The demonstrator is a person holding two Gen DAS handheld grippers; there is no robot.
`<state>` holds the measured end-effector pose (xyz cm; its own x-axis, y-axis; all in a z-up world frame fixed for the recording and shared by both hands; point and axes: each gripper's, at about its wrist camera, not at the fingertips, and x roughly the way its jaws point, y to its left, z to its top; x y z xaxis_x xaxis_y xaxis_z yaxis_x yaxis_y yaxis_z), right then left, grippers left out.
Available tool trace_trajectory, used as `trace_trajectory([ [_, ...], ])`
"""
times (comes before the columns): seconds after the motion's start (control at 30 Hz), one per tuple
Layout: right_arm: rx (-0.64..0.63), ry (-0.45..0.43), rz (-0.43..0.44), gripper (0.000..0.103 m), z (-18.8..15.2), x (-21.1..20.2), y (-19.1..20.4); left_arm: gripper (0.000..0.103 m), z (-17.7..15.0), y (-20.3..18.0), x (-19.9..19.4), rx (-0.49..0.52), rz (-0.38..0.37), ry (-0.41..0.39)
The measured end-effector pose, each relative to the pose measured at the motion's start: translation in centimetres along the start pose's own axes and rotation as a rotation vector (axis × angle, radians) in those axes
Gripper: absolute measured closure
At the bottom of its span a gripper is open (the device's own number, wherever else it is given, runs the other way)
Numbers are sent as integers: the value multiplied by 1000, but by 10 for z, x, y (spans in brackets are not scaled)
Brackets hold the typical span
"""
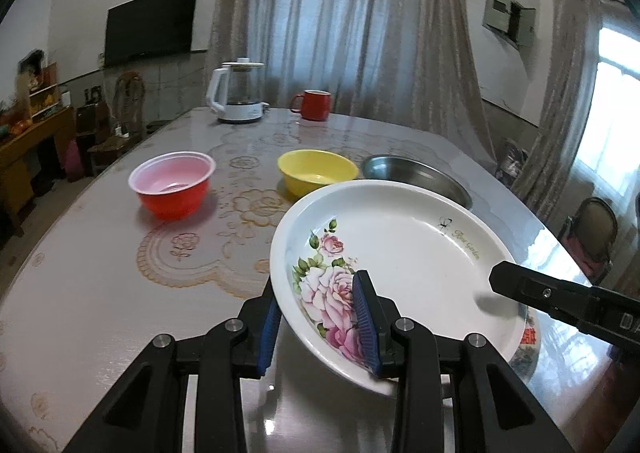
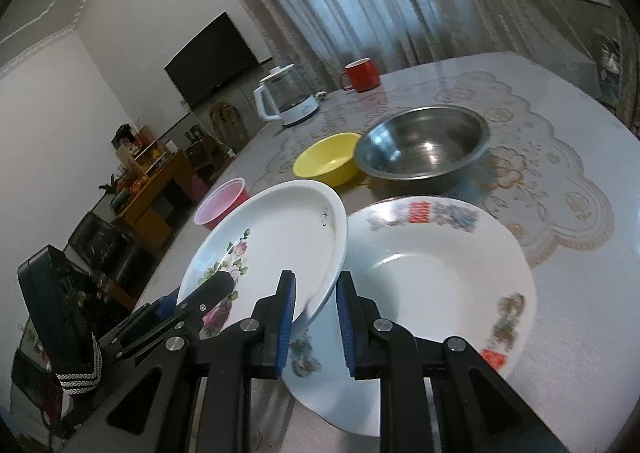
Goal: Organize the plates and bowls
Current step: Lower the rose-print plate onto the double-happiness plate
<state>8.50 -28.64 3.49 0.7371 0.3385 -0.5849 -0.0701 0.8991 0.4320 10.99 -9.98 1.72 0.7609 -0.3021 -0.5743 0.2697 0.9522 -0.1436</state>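
Blue-padded left tongs (image 1: 320,323) are clamped on the near rim of the rose plate (image 1: 400,253), one pad above and one below, carrying it tilted clear of the bench (image 1: 80,285). Right tongs (image 2: 316,327) stand nearly closed over the near rim of the red-lettered plate (image 2: 432,273); the rim runs between the pads, but whether they pinch it cannot be told. That plate looks raised off the bench as well, its left edge tucked under the rose plate's rim.

Progress, judged: early to middle. Both plates are gathered close together and overlap but are not yet squarely stacked. The bowls remain separate in a loose row further back: red bowl (image 1: 172,185), yellow bowl (image 1: 316,171), steel bowl (image 2: 422,141), the last two just beside each other. None is nested.

Count: plates, two; bowls, three. Also on the bench, outside the task: one kettle (image 1: 238,91), one red mug (image 1: 314,104).
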Motion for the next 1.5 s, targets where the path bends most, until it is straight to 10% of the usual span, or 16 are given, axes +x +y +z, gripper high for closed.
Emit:
trace_trajectory([
  [1.5,139,85,-100,82,-18,-15,-67,67,-18,-64,37,116,-47,113],
])
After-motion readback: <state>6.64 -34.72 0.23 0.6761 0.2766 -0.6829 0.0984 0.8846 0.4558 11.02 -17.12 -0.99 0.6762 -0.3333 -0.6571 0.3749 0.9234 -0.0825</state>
